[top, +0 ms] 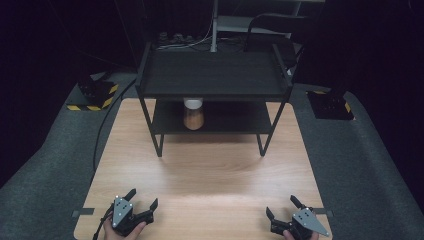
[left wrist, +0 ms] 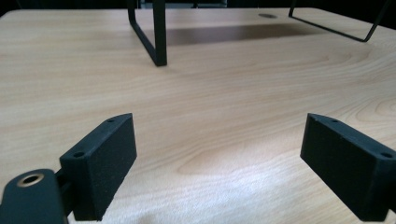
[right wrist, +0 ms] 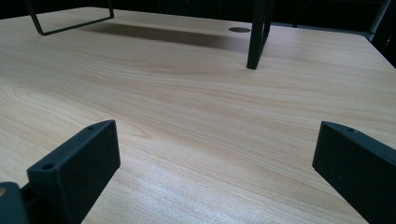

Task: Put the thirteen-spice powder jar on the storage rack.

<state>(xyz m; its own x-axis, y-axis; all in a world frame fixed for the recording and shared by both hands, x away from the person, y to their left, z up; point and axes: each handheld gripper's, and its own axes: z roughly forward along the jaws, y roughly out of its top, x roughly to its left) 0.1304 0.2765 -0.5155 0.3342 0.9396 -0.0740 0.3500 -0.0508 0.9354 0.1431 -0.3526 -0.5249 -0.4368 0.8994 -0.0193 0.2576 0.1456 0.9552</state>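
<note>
- Table [top: 210, 170] of pale wood, ringed by grey floor.
- Black two-tier shelf [top: 212, 75] stands at the far half of the table.
- Jar [top: 193, 114] with a white lid and brown contents sits upright on the lower tier.
- Left gripper [top: 141, 200], near edge, jaws spread wide and holding nothing.
- Right gripper [top: 281, 206], near edge, jaws likewise wide apart and empty.

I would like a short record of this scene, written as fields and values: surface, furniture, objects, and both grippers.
surface: wooden table
furniture: black two-level shelf at the far end of the table
object: jar with white lid, brownish contents, on the lower level
left gripper: jaws open, holding nothing, near edge
right gripper: jaws open, holding nothing, near edge
</note>
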